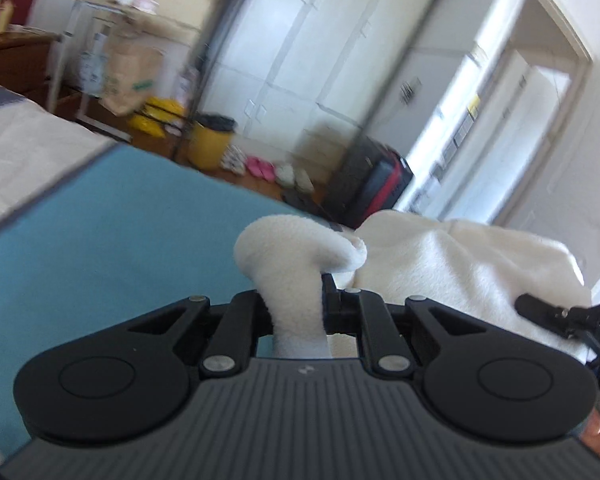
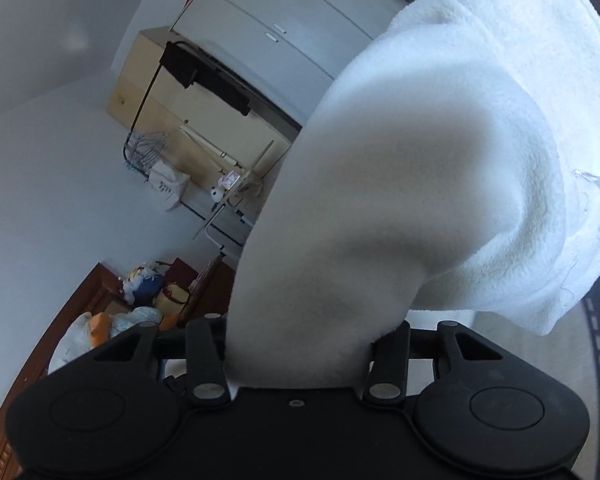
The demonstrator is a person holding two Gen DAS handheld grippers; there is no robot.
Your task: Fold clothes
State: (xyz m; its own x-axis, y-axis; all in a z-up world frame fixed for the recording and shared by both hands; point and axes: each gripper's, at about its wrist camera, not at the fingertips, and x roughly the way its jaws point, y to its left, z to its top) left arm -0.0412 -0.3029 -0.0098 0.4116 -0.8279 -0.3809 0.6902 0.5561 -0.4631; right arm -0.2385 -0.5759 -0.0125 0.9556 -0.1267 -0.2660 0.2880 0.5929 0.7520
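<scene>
The left gripper (image 1: 296, 312) is closed on a narrow bunch of the white fleece garment (image 1: 460, 264), which goes up between its fingers and curls over at the top. The right gripper (image 2: 300, 356) has a much thicker fold of the same white fleece garment (image 2: 440, 160) filling the space between its fingers, so I judge it is closed on the cloth, with the jaws standing wider because the fold is bulky. The garment is held up in the air between the two grippers, above the bed with the teal blanket (image 1: 100, 240), and most of its body hangs to the right side in the left wrist view. In my judgement the step in hand is to lift and spread the garment before laying it flat. To do this well, both grips should be kept firm, and the two hands should go apart evenly until the upper edge is straight and not sagging. Then the cloth should come down slowly on the blanket, the lower edge first, so that no wrinkle is trapped under it. The thin bunch in the left gripper could slip out, so no sudden pull there.
</scene>
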